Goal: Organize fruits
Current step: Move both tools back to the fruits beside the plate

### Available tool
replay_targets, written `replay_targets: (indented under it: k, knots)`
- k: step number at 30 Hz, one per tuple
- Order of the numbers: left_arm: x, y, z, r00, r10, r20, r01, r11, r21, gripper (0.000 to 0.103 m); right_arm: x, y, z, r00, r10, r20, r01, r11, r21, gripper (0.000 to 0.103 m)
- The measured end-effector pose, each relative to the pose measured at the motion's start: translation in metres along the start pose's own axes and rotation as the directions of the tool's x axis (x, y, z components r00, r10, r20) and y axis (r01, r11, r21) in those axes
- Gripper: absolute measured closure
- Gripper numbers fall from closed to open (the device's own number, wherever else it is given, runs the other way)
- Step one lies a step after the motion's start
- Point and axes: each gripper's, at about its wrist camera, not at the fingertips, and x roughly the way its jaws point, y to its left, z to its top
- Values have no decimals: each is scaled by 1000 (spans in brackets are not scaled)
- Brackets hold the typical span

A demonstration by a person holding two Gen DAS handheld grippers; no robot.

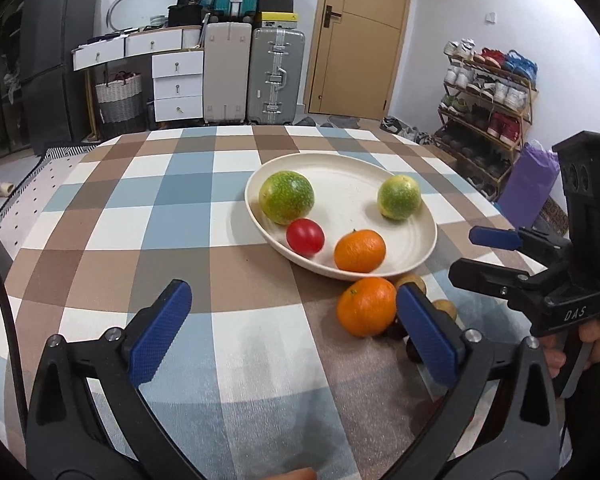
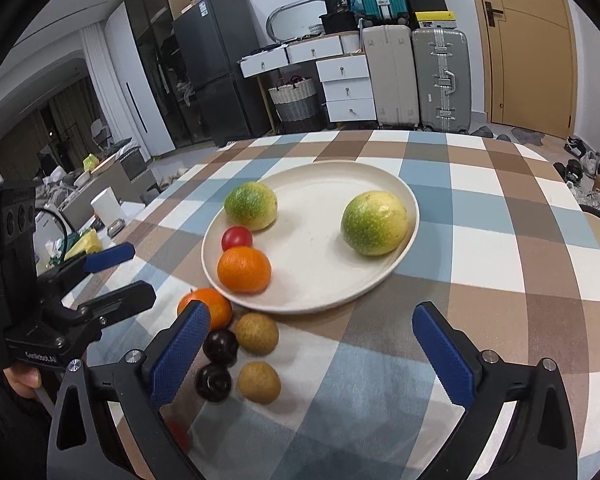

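A cream plate (image 1: 352,184) (image 2: 324,288) on the checked tablecloth holds two green-yellow fruits (image 1: 286,197) (image 1: 399,197), a red tomato (image 1: 305,237) and an orange (image 1: 359,250). A second orange (image 1: 366,306) (image 2: 214,305) lies on the cloth just in front of the plate, with two brown fruits (image 2: 257,333) (image 2: 259,382) and two dark plums (image 2: 220,346) (image 2: 213,382) beside it. My left gripper (image 1: 296,332) is open and empty, left of the loose orange. My right gripper (image 2: 312,356) is open and empty, above the loose fruits.
The round table's edge curves close at left and right. The other hand-held gripper shows in each view: right one (image 1: 496,256), left one (image 2: 116,276). Behind the table stand suitcases (image 1: 276,76), white drawers (image 1: 178,86) and a shoe rack (image 1: 488,112).
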Motion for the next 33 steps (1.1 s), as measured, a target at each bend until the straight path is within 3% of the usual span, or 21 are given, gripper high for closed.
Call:
replay_targets:
  k: [6,15,19,25,33]
  knots:
    - [1,-14,-4,1000,-16,-23,17,999,51,1,-7,-1,-15,999,-12,-32,12,1000,1,0]
    - [11,-24,-5,997,-24,-73,30,995,94,1,-3,7,-21,995,55,-88,-58,998,-30,1]
    - [18,-25,-5,994,-29,-108,39,995,93,1,2,8,-23,992,34,-122,-39,999,-37,19]
    - [20,-24,-6,992,-53,-116,64,994,91,3,3,11,-25,988,51,-142,-60,997,-56,20]
    - [23,-24,-5,990,-51,-132,63,994,90,5,6,12,-26,985,68,-158,-78,995,-58,30]
